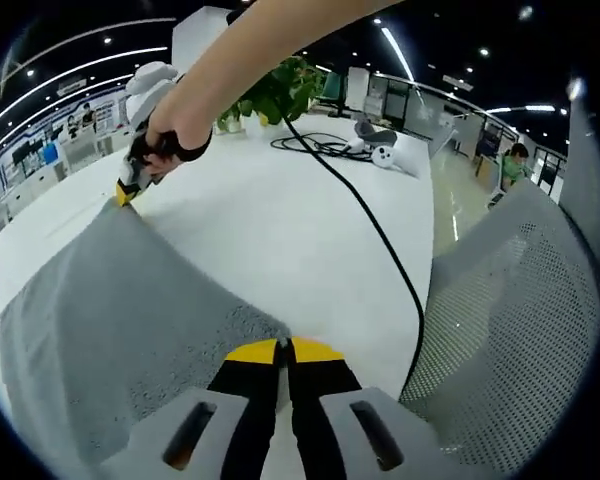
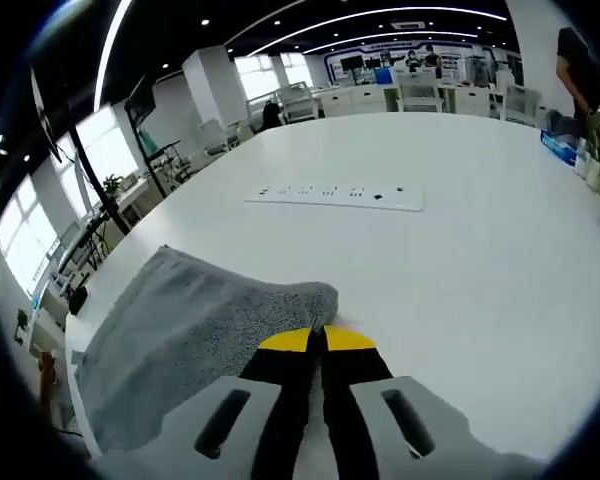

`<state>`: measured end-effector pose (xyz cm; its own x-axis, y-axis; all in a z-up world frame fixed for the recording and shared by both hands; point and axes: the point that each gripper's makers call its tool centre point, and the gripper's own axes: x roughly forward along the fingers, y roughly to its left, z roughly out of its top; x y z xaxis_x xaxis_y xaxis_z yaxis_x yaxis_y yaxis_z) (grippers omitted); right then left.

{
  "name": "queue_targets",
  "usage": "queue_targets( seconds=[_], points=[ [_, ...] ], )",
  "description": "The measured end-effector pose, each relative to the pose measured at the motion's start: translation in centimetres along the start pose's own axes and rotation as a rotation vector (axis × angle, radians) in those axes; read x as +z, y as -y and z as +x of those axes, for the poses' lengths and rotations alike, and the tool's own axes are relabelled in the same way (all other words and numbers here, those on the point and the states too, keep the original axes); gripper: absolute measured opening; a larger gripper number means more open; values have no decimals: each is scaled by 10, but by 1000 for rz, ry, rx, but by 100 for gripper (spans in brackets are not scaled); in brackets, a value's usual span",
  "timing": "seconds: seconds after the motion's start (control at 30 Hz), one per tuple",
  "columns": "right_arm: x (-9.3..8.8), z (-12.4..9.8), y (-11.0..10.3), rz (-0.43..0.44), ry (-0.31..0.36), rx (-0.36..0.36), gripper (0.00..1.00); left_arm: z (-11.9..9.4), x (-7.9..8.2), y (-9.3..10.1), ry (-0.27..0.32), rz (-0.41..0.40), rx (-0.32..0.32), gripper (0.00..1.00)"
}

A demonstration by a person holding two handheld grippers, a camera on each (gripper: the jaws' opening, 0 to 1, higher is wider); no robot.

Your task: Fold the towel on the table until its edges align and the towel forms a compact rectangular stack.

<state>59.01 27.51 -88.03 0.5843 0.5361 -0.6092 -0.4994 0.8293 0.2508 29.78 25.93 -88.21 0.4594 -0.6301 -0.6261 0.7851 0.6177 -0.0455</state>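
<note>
A grey towel [image 1: 110,320] lies spread on the white table [image 1: 280,220]. My left gripper [image 1: 284,347] is shut on its near corner, yellow tips pressed together over the cloth. Across the towel, a hand holds the right gripper [image 1: 128,190], whose yellow tip pinches the far corner. In the right gripper view the same towel [image 2: 180,330] stretches away to the left, and my right gripper [image 2: 317,338] is shut on its raised, bunched corner.
A black cable [image 1: 370,220] runs across the table toward a white device [image 1: 385,155] and a potted plant [image 1: 275,92]. A mesh chair back [image 1: 520,320] stands at the right. A white power strip [image 2: 335,195] lies farther along the table.
</note>
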Motion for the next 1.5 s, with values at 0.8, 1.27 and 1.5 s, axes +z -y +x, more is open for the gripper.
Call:
queue_targets(
  seconds=[0.8, 1.27, 1.5],
  points=[
    [53, -38, 18, 45, 117, -72, 0, -34, 77, 5, 231, -82, 9, 3],
    [87, -41, -25, 53, 175, -36, 0, -71, 81, -16, 290, -111, 64, 3],
    [104, -39, -48, 36, 191, -12, 0, -105, 77, -38, 333, -150, 121, 3]
  ],
)
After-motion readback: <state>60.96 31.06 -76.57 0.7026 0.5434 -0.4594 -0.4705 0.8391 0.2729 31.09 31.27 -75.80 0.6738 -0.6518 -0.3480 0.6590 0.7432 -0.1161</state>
